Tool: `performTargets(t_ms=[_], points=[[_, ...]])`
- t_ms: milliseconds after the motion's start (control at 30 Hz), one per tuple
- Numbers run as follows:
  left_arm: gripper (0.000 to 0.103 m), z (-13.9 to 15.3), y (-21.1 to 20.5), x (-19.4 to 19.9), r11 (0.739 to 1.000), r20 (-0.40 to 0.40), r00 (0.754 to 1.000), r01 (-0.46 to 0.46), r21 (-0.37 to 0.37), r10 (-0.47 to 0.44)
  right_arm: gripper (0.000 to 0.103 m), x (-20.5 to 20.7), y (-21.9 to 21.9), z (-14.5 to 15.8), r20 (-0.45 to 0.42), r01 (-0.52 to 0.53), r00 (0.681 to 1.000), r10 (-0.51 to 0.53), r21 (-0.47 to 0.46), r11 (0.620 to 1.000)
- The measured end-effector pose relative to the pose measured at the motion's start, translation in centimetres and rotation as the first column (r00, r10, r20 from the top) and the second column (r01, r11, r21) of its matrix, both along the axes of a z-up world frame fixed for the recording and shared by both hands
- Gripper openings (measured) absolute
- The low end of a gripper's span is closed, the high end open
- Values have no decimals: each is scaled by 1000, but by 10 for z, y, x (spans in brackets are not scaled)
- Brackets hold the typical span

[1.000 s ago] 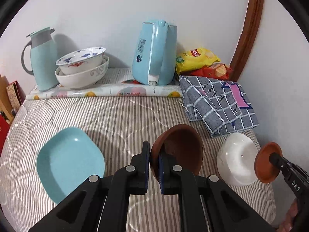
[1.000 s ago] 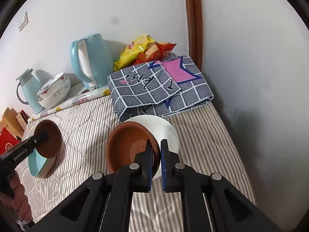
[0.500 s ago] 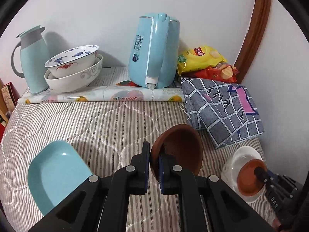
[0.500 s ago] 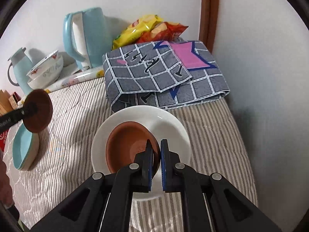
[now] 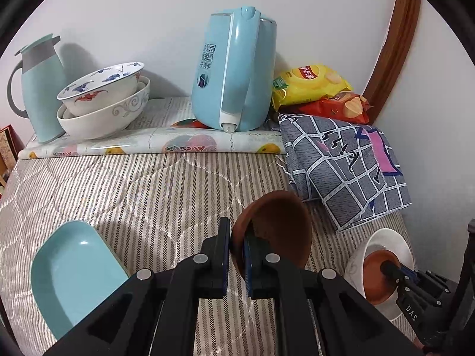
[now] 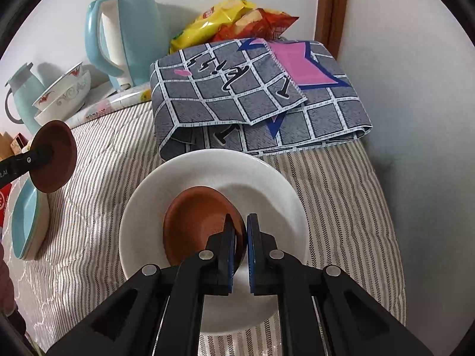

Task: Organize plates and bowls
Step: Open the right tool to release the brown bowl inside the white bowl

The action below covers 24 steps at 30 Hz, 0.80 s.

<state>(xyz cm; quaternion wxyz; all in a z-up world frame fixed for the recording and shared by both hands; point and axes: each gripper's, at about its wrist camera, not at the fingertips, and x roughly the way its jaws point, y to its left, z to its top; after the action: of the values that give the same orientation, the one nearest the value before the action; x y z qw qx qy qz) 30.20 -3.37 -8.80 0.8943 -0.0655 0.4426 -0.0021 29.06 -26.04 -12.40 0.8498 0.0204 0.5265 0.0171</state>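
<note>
My left gripper (image 5: 236,237) is shut on the rim of a brown bowl (image 5: 276,231), held tilted above the striped cover; it also shows in the right wrist view (image 6: 55,155). My right gripper (image 6: 240,231) is shut on the rim of a second brown bowl (image 6: 196,222), which sits inside the white plate (image 6: 213,172) at the right end. That pair shows in the left wrist view too, the bowl (image 5: 377,279) in the plate (image 5: 389,240). A light blue plate (image 5: 71,270) lies at the near left.
Two stacked patterned bowls (image 5: 104,101), a blue jug (image 5: 38,86) and a blue kettle (image 5: 234,71) stand at the back. Snack bags (image 5: 314,89) and a folded checked cloth (image 5: 344,163) lie at the back right, by the wall.
My right gripper has lowered its brown bowl into the white plate. My left gripper has moved forward a little with its bowl, still held.
</note>
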Motion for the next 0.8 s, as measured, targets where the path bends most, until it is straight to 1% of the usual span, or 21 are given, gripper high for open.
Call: performTargets(t_ms=[133, 267, 367, 467, 567, 633, 667, 733, 800], points=[[8, -4, 0, 2, 1000, -7, 1000, 0, -7, 0, 7, 4, 1, -1, -6, -1, 1000, 1, -11, 1000], [8, -9, 2, 4, 1000, -16, 1000, -2, -11, 2, 9, 6, 6, -8, -31, -23, 999, 21, -87, 996], [8, -11, 3, 4, 1000, -22, 1000, -6, -14, 6, 10, 6, 9, -9, -46, -39, 998, 35, -86, 996], [8, -13, 4, 4, 1000, -27, 1000, -8, -16, 8, 11, 7, 14, -11, -54, -54, 997, 47, -120, 991], [8, -13, 4, 1, 1000, -27, 1000, -7, -15, 7, 16, 6, 15, -11, -52, -46, 998, 40, -134, 990], [8, -14, 3, 0, 1000, -31, 999, -6, -19, 5, 24, 4, 15, -9, -46, -35, 998, 30, -110, 993], [8, -13, 3, -1, 1000, -32, 999, -7, -22, 6, 26, 2, 17, -8, -39, -38, 999, 34, -104, 994], [8, -12, 3, -4, 1000, -29, 1000, -7, -22, 6, 36, -2, 21, -5, -22, -43, 999, 41, -120, 992], [8, -9, 1, -7, 1000, -27, 1000, -6, -22, 5, 37, -6, 23, -2, -4, -48, 999, 48, -132, 990]])
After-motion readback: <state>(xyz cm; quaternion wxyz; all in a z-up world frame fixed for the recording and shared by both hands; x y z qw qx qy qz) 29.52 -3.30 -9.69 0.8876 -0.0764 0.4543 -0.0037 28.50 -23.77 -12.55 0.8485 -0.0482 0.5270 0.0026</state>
